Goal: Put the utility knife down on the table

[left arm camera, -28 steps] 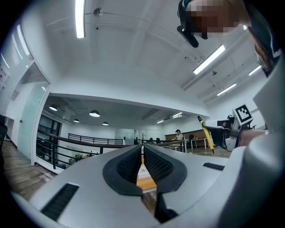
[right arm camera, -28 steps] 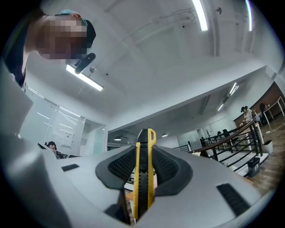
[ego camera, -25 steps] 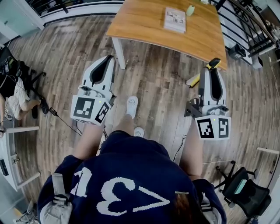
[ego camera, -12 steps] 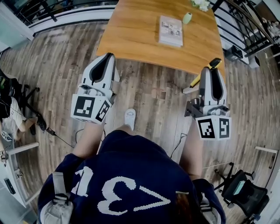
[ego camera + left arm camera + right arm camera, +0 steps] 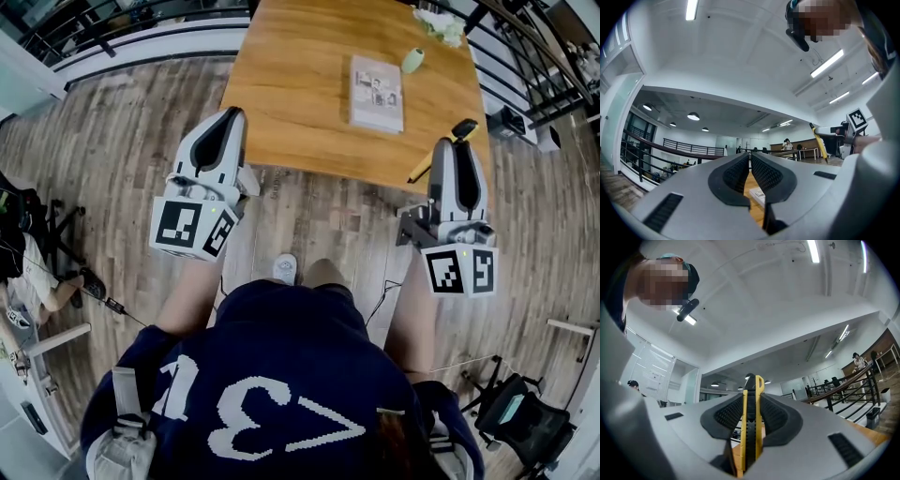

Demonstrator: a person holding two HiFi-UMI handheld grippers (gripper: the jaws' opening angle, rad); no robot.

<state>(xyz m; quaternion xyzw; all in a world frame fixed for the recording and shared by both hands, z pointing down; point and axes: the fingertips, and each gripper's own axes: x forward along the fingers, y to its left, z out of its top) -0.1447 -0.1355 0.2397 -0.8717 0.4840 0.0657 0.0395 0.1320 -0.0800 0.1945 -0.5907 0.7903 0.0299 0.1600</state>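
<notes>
right gripper (image 5: pixel 457 142) — pinching utility knife (image 5: pixel 751 427) | left gripper (image 5: pixel 230 117) — jaws together, empty | table (image 5: pixel 300 84) nearer than 0.5 s ago

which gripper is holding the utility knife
The right gripper: the yellow-and-black utility knife stands clamped between its jaws. The left gripper has its jaws together, with nothing between them.

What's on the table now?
A booklet, a small pale-green object, something white at the far corner. The utility knife is in the right gripper, which hides a bit of the near edge.
</notes>
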